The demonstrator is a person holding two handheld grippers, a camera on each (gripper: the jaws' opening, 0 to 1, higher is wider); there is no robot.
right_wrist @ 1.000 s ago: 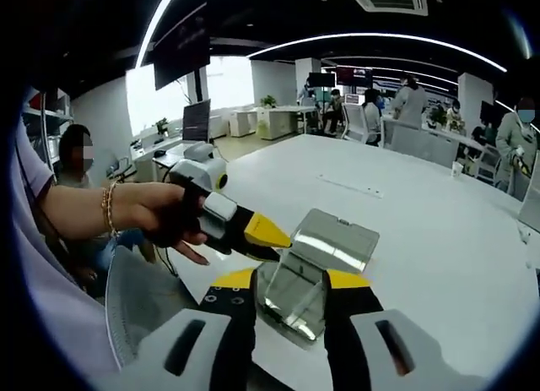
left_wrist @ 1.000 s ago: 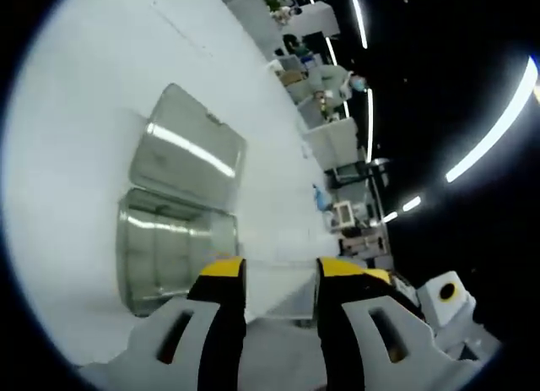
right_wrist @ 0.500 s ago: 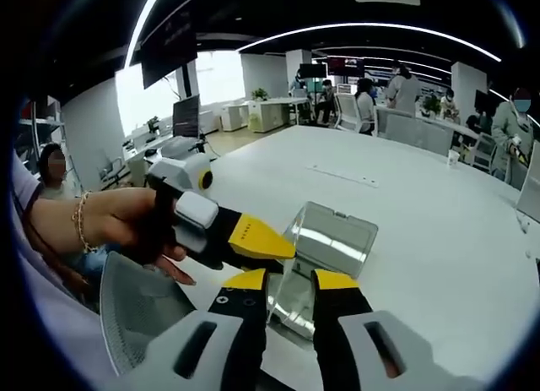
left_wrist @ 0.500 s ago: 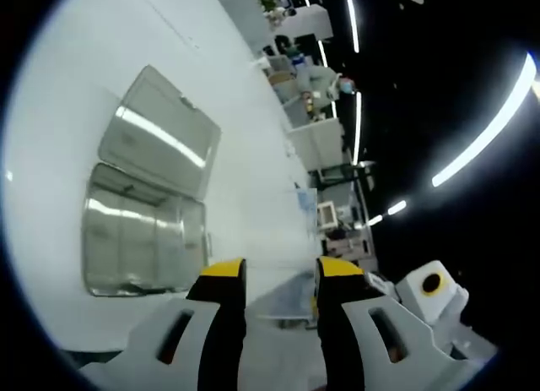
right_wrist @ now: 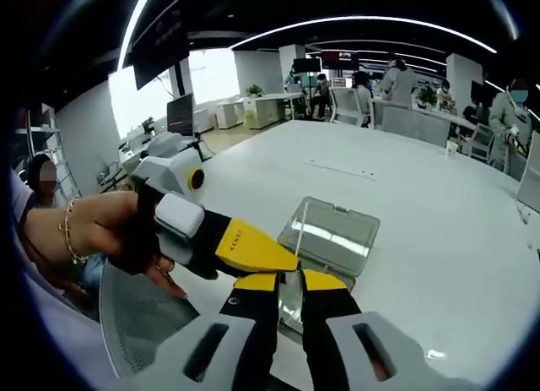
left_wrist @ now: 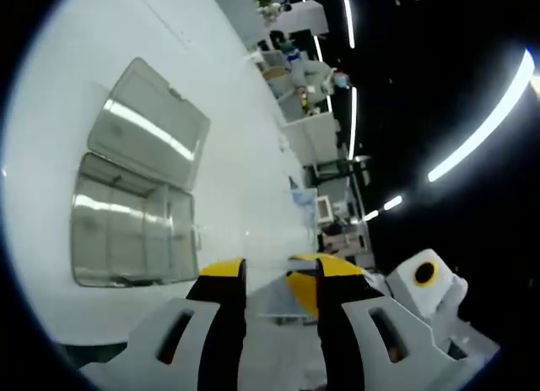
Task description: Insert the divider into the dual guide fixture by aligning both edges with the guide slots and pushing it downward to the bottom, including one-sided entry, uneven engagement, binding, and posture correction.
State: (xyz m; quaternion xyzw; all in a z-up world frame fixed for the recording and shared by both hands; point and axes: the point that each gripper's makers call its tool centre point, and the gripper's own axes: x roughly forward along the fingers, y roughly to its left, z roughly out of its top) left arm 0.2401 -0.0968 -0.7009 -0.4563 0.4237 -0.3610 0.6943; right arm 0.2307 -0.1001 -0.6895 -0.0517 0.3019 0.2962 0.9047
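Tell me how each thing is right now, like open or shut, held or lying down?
clear box: open, lying on the table, lid folded back.
divider: clear sheet, held above the table.
left gripper: shut on the divider.
right gripper: shut on the divider.

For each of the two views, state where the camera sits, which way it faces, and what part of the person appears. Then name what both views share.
Left gripper view: rides the left gripper, facing along the white table at the open clear box; no body part.
Right gripper view: rides the right gripper, facing across the table; the person's hand holds the left gripper.
Shared: box, its lid, table.
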